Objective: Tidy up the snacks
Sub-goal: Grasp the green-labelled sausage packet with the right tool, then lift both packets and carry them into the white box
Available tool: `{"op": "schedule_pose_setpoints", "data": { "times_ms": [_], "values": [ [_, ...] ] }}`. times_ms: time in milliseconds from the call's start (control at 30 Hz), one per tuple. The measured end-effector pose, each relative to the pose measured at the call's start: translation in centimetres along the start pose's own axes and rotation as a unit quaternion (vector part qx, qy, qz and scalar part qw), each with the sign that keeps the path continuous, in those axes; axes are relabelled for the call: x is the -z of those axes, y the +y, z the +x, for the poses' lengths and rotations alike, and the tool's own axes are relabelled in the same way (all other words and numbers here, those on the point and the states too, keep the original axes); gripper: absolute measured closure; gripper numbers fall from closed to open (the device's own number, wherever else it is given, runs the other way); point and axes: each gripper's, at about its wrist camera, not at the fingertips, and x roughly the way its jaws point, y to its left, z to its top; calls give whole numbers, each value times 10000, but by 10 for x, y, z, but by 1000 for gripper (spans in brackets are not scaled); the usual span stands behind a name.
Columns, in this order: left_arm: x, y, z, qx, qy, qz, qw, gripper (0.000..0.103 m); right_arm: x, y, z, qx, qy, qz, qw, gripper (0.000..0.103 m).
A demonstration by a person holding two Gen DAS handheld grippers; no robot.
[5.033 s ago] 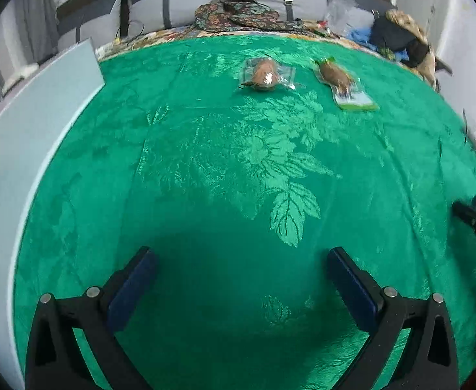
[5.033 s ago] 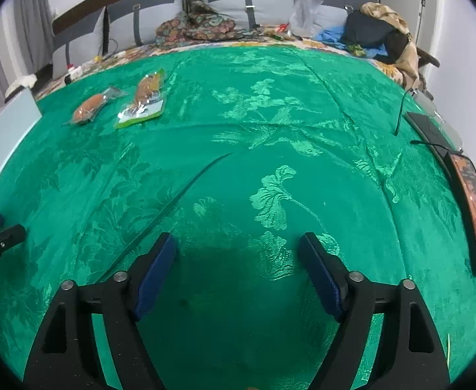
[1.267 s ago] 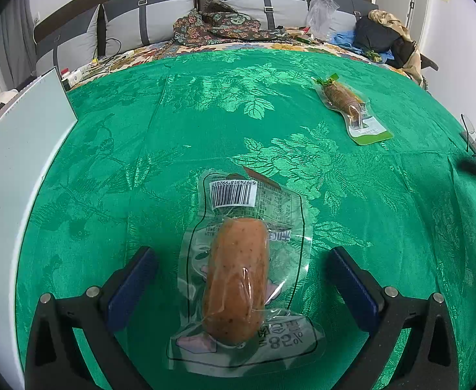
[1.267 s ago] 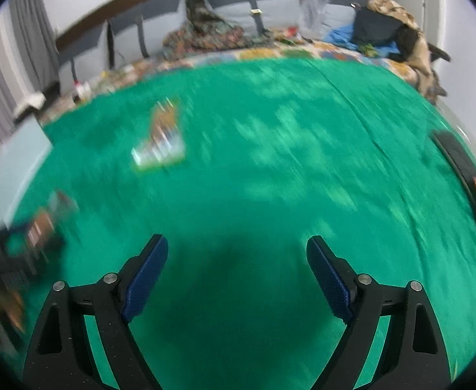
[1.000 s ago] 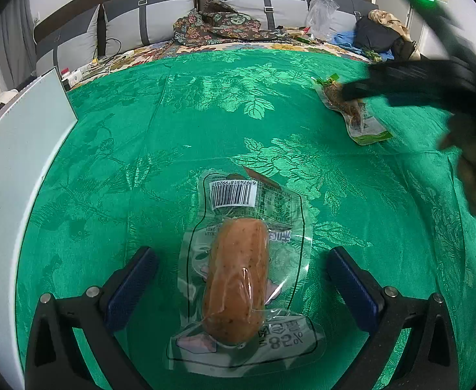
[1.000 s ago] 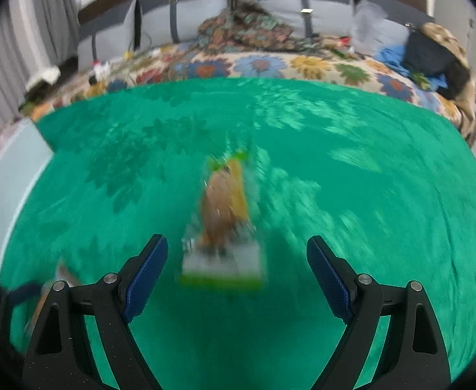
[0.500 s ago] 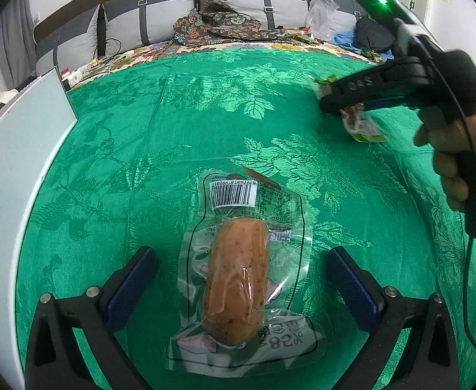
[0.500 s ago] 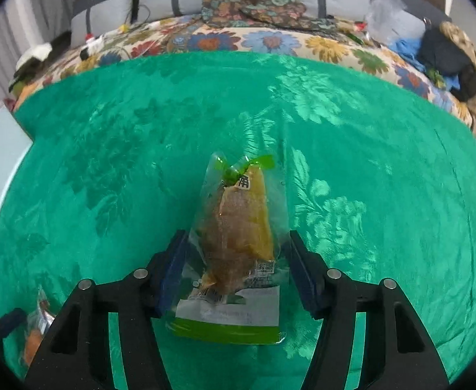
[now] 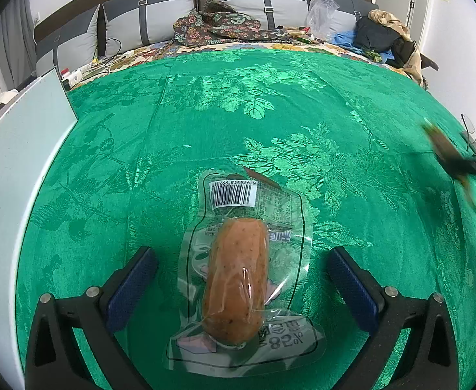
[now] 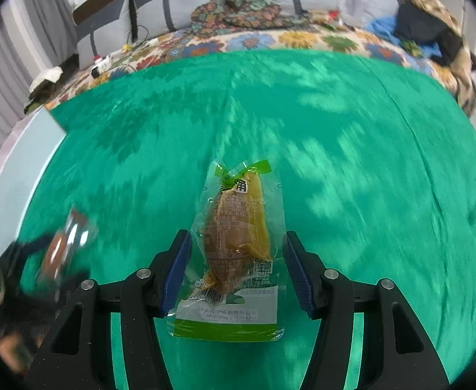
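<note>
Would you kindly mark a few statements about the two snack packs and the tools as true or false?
1. The left tool is clamped on the sausage pack. False: its jaws stand wide open on either side of the pack, which lies on the green cloth.
2. The right tool holds a green-edged snack pack. True: its jaws have just been closing, with the pack between them.
3. The sausage pack has a barcode label at its far end. True.
4. A white board stands at the right edge of the left wrist view. False: the white board is at the left edge.
</note>
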Motion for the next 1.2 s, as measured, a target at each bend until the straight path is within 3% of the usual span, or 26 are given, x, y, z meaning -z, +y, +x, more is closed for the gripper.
{"op": "schedule_pose_setpoints", "data": {
  "times_ms": [167, 300, 367, 567, 1200],
  "values": [
    [0, 0, 0, 1, -1, 0, 10000, 0, 48, 1, -24, 114, 229, 0, 9997, 42],
    [0, 0, 0, 1, -1, -1, 10000, 0, 77, 9, -17, 370, 41, -73, 9993, 40],
    [0, 0, 0, 1, -1, -1, 10000, 0, 87, 15, -16, 534, -293, -190, 9980, 36],
    [0, 0, 0, 2, -1, -2, 10000, 0, 94, 26, -9, 790, -595, -408, 9943, 21],
    [0, 1, 0, 5, -2, -5, 10000, 0, 97, 24, -7, 819, -588, -333, 9943, 16]
  ]
}}
